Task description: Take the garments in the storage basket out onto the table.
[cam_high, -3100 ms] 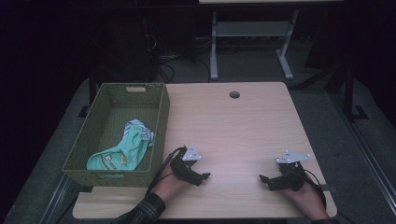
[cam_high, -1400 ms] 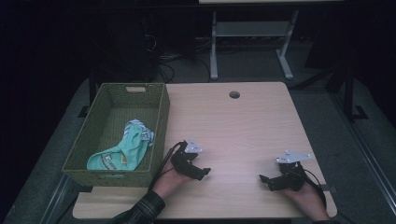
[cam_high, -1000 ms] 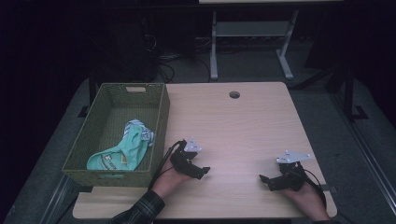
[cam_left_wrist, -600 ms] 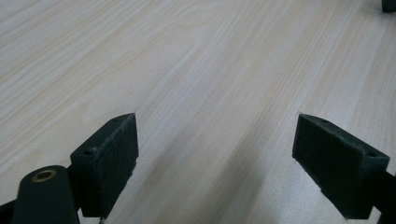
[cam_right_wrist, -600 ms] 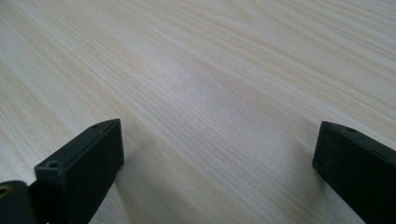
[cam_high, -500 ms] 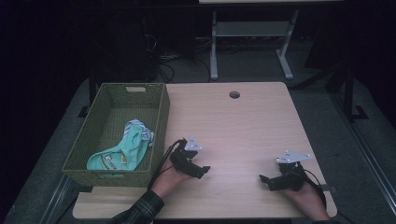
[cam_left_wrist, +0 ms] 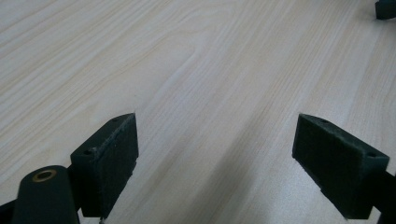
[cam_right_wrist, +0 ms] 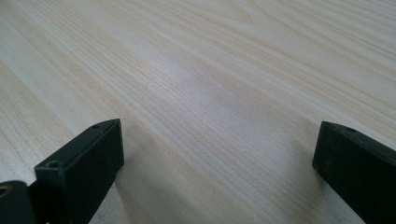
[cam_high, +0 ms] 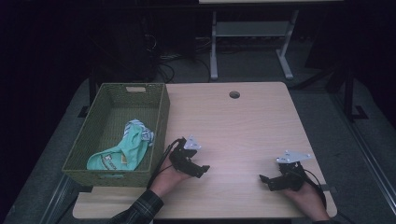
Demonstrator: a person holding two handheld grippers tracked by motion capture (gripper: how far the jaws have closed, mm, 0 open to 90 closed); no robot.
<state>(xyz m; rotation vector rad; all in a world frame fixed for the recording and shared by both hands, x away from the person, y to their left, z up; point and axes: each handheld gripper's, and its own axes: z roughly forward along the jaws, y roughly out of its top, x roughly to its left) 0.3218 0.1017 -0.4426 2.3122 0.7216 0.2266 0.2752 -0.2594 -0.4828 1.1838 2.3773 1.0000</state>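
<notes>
My left gripper (cam_high: pixel 201 170) rests low over the pale wooden table (cam_high: pixel 233 126), just right of the green woven basket (cam_high: pixel 79 156). Its jaws stand wide apart with only bare wood between them; the left gripper (cam_left_wrist: pixel 219 158) is open. My right gripper (cam_high: pixel 264 180) lies near the table's front right, also low over the wood. In its own view the right gripper (cam_right_wrist: pixel 215 168) is open and holds nothing. A teal and white garment (cam_high: pixel 122 149) lies crumpled inside the basket.
The basket fills the table's left side. A round cable hole (cam_high: pixel 234 94) sits near the far edge. Beyond the table stands a metal frame (cam_high: pixel 247 32) on dark floor. A tip of the other gripper (cam_left_wrist: pixel 385 9) shows far off in the left gripper view.
My left gripper has turned slightly and edged a little to the right over the last seconds. The right gripper has stayed where it was.
</notes>
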